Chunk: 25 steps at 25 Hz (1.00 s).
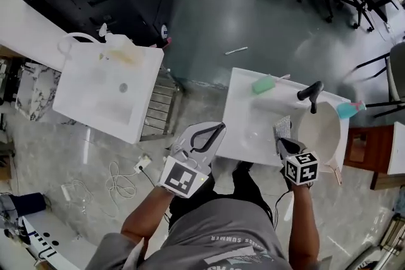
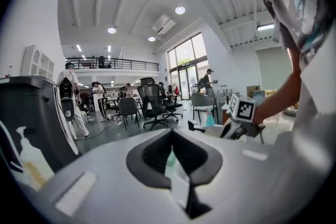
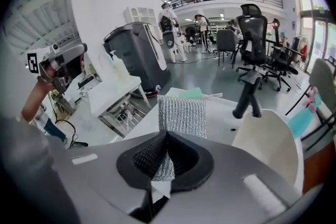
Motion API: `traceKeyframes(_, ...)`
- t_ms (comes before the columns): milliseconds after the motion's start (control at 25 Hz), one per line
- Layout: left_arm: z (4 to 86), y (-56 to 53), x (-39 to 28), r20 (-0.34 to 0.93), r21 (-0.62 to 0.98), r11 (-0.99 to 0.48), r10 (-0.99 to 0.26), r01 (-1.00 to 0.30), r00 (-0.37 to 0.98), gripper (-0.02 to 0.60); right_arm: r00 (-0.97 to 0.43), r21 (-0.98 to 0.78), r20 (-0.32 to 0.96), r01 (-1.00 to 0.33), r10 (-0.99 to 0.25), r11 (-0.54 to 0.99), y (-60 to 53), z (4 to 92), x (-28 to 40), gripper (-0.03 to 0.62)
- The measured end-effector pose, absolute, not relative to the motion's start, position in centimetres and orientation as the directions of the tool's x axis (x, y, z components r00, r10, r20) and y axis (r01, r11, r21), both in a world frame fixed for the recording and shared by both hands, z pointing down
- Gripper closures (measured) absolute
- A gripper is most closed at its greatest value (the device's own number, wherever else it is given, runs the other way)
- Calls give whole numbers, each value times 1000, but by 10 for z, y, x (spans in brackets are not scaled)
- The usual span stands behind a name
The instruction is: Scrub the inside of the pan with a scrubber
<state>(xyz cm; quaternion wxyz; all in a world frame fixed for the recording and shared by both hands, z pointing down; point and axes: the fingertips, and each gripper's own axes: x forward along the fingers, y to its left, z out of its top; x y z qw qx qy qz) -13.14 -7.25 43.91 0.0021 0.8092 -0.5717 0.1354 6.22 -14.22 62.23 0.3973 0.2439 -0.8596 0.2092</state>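
My right hand-held gripper (image 3: 167, 150) pinches the near edge of the scrubber (image 3: 182, 115), a silvery woven mesh pad. I judge it light, soft and floppy, so a firm edge grip suits. It sits just left of the cream pan (image 3: 268, 144) on the table (image 1: 243, 117). My left hand-held gripper (image 2: 172, 152) is closed and empty.

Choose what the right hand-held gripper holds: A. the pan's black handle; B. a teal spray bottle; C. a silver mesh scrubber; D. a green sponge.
C: the right hand-held gripper is shut on the silver mesh scrubber; the green sponge lies apart on the white counter.
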Motion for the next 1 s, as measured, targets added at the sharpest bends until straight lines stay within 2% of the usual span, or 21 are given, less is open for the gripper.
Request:
traceKeyframes(240, 447, -41, -175, 218, -131, -250, -951, -959, 218, 578, -563, -196, 819, -456, -111, 868, -106, 649, -5, 582)
traceKeyframes(480, 457, -15, -212, 224, -102, -186, -962, -977, 159, 578, -511, -219, 859, -385, -9, 896, -77, 687, -52, 582)
traceKeyframes(760, 459, 4, -234, 222, -93, -144, -968, -985, 120, 578, -417, -227, 905, -309, 83, 923, -44, 733, -78, 579)
traceKeyframes(1000, 461, 17, -245, 227, -91, -128, -968, -988, 104, 578, -378, -237, 919, -299, 113, 924, -26, 754, -85, 561)
